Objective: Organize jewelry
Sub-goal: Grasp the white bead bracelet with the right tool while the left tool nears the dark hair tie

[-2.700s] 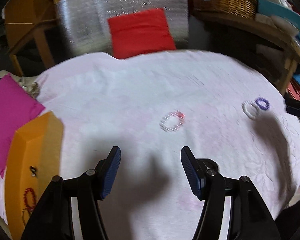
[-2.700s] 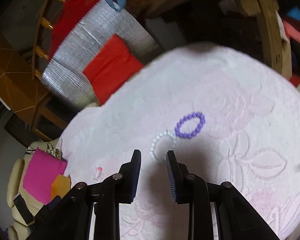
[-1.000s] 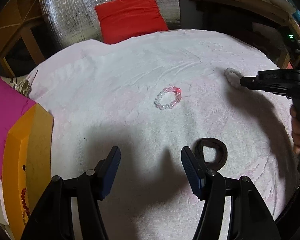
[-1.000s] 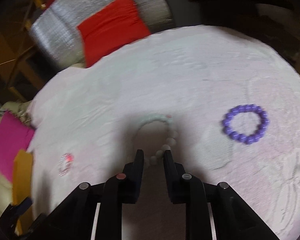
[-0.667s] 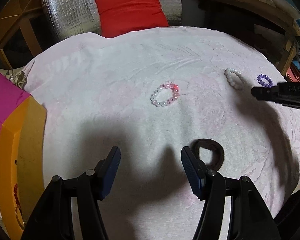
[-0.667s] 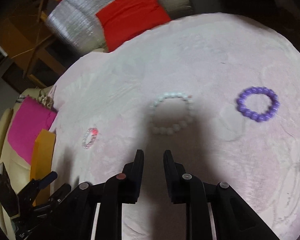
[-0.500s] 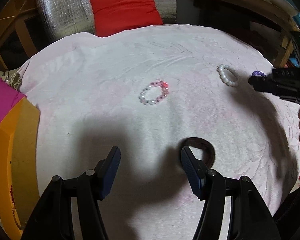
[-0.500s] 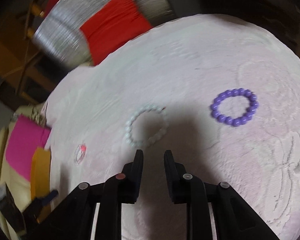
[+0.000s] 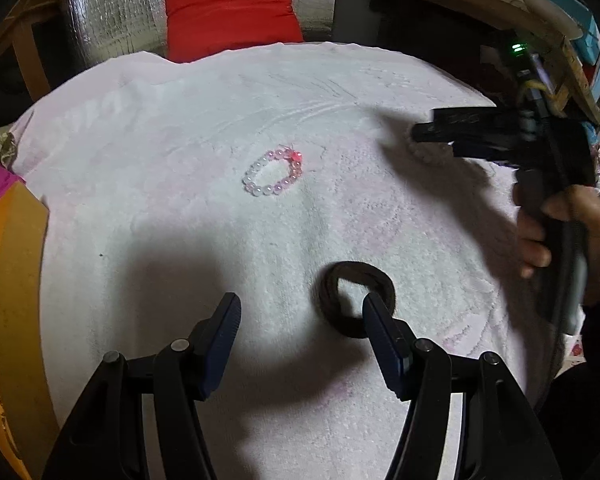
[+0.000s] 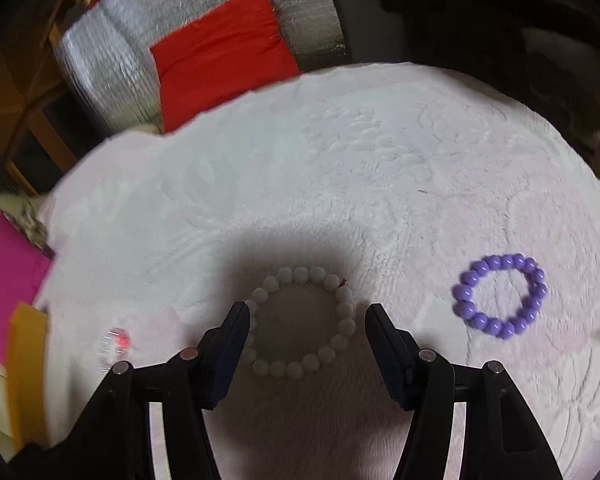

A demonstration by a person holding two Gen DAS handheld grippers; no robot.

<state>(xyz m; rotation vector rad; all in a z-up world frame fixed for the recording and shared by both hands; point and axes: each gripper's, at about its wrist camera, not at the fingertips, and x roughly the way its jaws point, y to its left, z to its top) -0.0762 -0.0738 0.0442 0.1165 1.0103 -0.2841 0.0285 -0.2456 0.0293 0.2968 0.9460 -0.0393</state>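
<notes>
1. The right gripper [image 10: 306,316] has just been spreading its jaws; they stand released around the white bracelet [image 10: 302,322], which lies on the towel [image 10: 380,184] between the fingertips, unpressed.
2. The purple bracelet [image 10: 500,296] lies off to the right of those fingers, the pink bracelet [image 10: 116,344] far to their left.
3. The left gripper [image 9: 300,314] hangs released, nothing between its jaws; a dark hair tie [image 9: 356,300] lies by its right fingertip.
4. Ahead of those fingers lies the pink bracelet; the orange box [image 9: 12,280] sits at left.
</notes>
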